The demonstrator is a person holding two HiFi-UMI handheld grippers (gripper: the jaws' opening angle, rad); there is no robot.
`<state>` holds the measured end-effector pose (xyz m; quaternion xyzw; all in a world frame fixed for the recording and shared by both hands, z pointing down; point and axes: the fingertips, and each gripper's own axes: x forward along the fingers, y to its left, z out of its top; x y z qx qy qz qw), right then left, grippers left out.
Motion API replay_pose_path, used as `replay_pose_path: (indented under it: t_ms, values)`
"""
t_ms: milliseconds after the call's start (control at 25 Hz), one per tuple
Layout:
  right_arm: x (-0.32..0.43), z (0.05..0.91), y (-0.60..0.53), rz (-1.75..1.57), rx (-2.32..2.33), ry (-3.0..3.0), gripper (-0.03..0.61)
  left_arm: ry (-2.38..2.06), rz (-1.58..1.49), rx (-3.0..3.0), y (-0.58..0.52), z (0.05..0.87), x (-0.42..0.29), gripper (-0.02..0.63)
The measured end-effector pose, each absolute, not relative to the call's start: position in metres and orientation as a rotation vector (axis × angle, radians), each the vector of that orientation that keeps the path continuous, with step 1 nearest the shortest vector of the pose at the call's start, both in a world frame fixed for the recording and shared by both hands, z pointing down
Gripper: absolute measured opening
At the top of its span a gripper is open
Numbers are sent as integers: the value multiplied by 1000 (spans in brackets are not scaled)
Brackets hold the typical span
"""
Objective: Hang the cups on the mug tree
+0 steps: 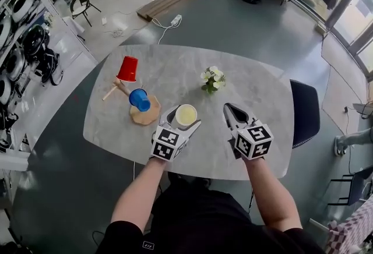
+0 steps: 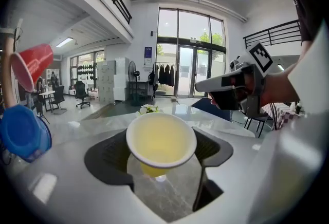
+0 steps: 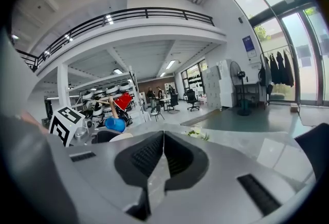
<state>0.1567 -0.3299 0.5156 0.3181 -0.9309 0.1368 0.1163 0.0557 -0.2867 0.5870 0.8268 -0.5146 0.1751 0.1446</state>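
A pale marbled table (image 1: 256,90) with rounded corners fills the middle of the head view, and a dark chair (image 1: 306,113) is tucked against its right edge. A person's two bare forearms reach in from the near side, each hand holding a gripper. The left gripper (image 1: 183,121) is over the near middle of the table with its fingers spread wide and pressed on either side of a yellow cup (image 2: 161,141). This cup is clear of the tabletop, and its open mouth tips up and back towards the gripper's camera. The right gripper (image 1: 232,110) is held just to the right of the left one at about the same depth. Its fingers are closed together with nothing between them. A wooden mug tree (image 1: 143,117) stands on a round base on the left part of the table, just left of the yellow cup. A red cup (image 1: 128,69) sits tilted on its far upper peg, and a blue cup (image 1: 140,99) sits on a lower peg just above the base. A small bunch of white flowers (image 1: 213,79) stands near the table's middle, beyond both grippers
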Motion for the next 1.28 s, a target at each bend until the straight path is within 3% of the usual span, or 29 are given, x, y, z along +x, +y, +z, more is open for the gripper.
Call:
replay_pose_path:
  t_ms: [640,1280]
  values:
    - [146,490,-304,420,915,-2786,14,-1608,401,2399,-252,505,22,368]
    - [-25,478,-283,433,1085,-2768,14,-1432,431,2515,-186,496,-149,368]
